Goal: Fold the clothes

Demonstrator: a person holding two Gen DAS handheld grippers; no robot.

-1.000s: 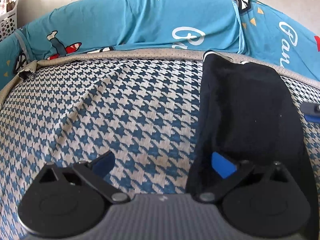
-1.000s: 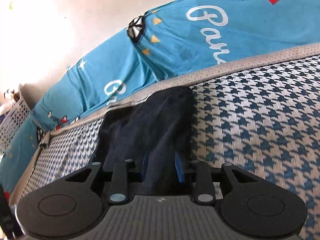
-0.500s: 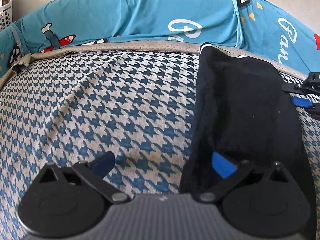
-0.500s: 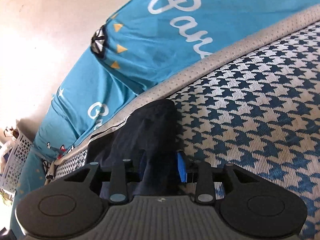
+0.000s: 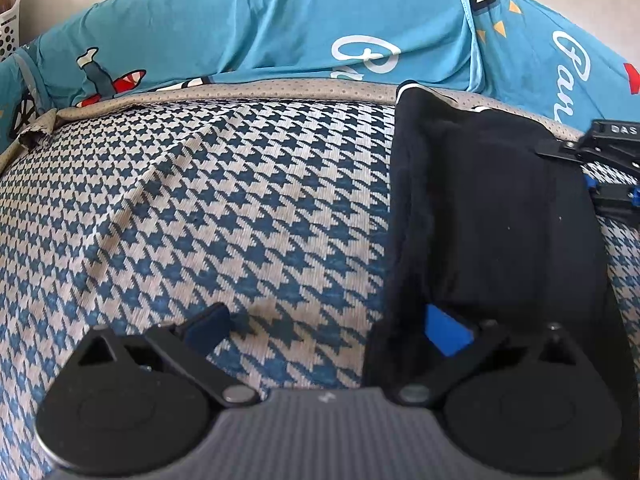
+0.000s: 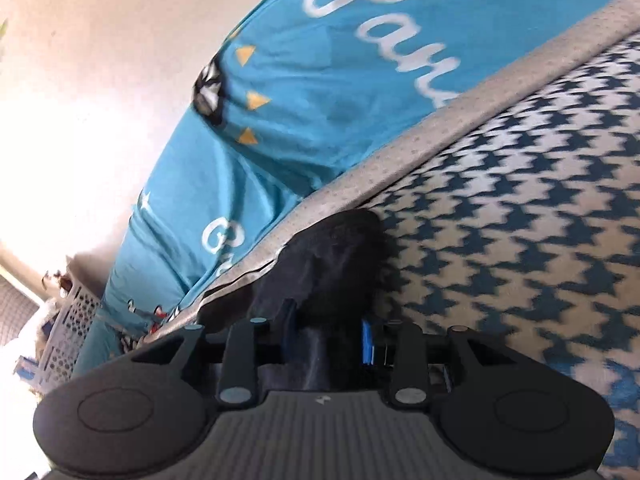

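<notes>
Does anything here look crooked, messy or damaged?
Nothing looks damaged or spilled. The black garment lies folded on the houndstooth cover, slightly rumpled at its far end. The right tool grips it.

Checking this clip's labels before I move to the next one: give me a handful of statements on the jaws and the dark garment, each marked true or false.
1. The left gripper has its jaws spread wide. True.
2. The right gripper is open and holds nothing. False: its jaws are shut on the dark garment.
3. The dark garment lies on a houndstooth cover. True.
4. The dark garment lies to the left of the left gripper's view. False: it lies on the right side, its edge at the right finger.
5. Turquoise printed fabric lies beyond the cover. True.
</notes>
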